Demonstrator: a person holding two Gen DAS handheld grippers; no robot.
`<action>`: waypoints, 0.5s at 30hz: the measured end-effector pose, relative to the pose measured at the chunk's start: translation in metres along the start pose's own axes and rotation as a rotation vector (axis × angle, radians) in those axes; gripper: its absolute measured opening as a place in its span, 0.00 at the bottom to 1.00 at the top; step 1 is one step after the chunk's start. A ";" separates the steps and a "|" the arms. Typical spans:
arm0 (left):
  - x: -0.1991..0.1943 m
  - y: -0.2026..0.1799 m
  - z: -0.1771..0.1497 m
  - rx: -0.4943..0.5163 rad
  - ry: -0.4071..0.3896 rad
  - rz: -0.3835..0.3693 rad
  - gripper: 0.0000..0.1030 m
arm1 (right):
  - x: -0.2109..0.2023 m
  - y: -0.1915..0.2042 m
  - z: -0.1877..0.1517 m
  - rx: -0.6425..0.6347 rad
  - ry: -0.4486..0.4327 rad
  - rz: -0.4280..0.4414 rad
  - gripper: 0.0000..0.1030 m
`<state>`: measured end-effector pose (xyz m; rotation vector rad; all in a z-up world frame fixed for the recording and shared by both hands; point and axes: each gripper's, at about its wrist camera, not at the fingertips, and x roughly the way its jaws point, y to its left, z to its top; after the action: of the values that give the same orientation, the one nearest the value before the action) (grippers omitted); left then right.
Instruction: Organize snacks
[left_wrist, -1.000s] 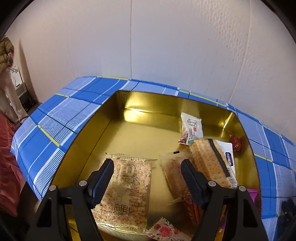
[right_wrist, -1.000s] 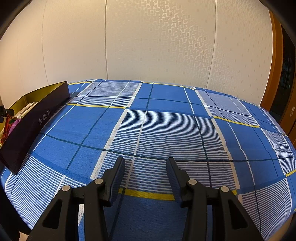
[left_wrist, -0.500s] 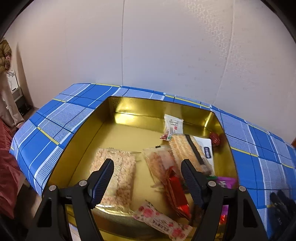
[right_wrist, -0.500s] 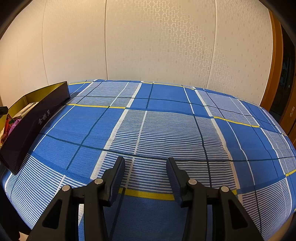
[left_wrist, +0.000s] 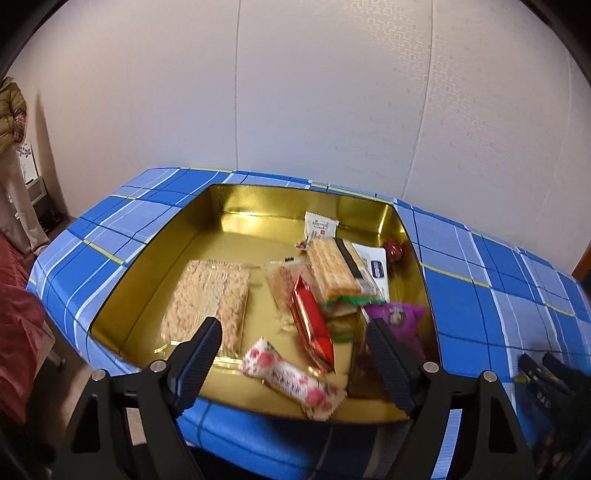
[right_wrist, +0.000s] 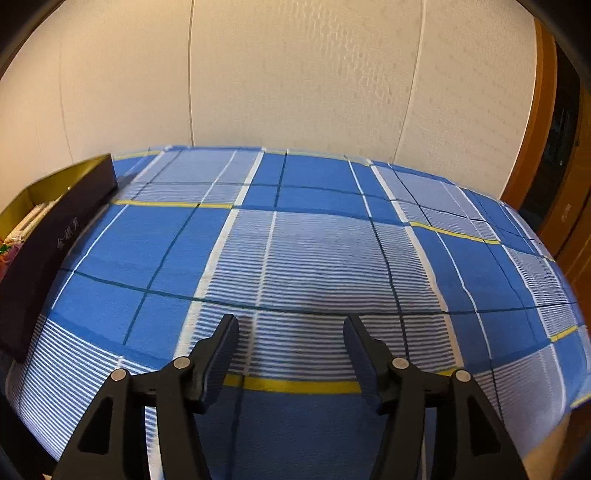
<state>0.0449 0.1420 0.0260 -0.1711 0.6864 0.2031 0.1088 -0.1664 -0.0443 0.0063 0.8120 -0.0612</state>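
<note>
1. Cloth: blue/white plaid w/ yellow lines, covers whole table in both views; bare in front of the right claw.
2. Box: gold inside, dark outside, sits on the cloth. In right wrist view it's at 9 o'clock, only its outer wall and a strip of contents showing.
3. Left claw: above the box's near edge, jaws wide and opening, nothing between them.
4. Right claw: over bare cloth, well apart from the box, jaws opening, nothing between them.
5. Rice bar: flat clear pack, 9 o'clock half of the box floor.
6. Crackers: long pack at 2 o'clock, atop a pile.
7. Red pack: tilted against the pile, just beside the crackers.
8. Pink pack: floral, at 6 o'clock, lying across the near rim.
9. Purple pack: 4 o'clock corner.
10. White sachet: leans on the far wall, 1 o'clock.
</note>
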 end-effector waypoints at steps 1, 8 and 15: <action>-0.002 -0.001 -0.002 0.000 0.001 0.002 0.88 | -0.002 0.004 0.002 0.021 0.013 0.018 0.58; -0.023 0.013 -0.022 -0.009 -0.015 0.028 1.00 | -0.043 0.068 0.005 0.030 -0.025 0.144 0.60; -0.027 0.035 -0.034 -0.038 0.006 0.053 1.00 | -0.071 0.126 0.007 -0.032 -0.051 0.205 0.62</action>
<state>-0.0045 0.1646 0.0140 -0.1903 0.6935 0.2671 0.0721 -0.0374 0.0102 0.0575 0.7579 0.1449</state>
